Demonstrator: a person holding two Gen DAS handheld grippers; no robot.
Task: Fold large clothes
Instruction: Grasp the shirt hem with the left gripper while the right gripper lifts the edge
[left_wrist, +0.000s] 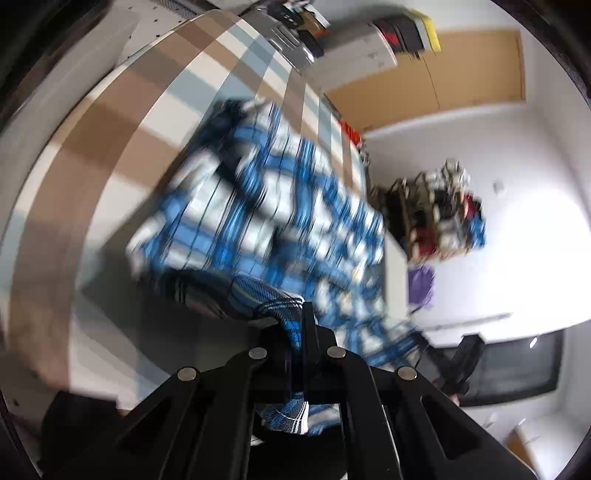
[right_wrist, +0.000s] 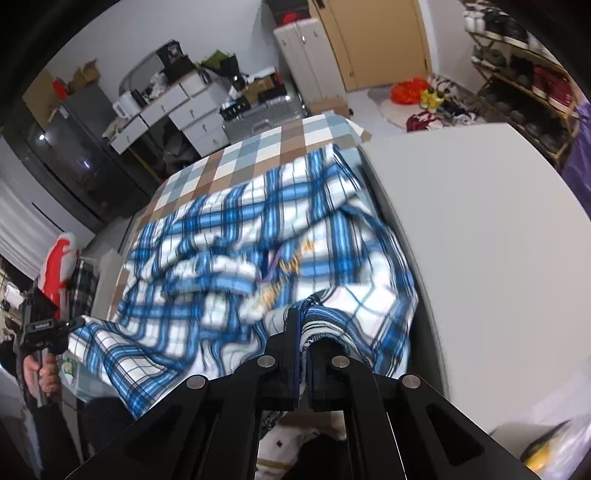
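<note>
Right wrist view: my right gripper (right_wrist: 303, 332) clamped on near hem of plaid shirt (right_wrist: 258, 236); rest of shirt trails away from me, far end draped on checked cloth (right_wrist: 266, 144) (white table (right_wrist: 480, 229) to right). My left gripper (left_wrist: 301, 325) pinches same near edge, further left. Edge runs left-right between grippers; both equally near it, so fold goes forward, I judge.

Left gripper (left_wrist: 301, 325): matte black, angular linkage arms, four round silver pins across near edge, triangular cut-outs in outer arms. Right gripper (right_wrist: 303, 332): same black build, four silver pins, blue strip on inner finger face. Hand (right_wrist: 42, 373) at far left; dark sleeve below it.
</note>
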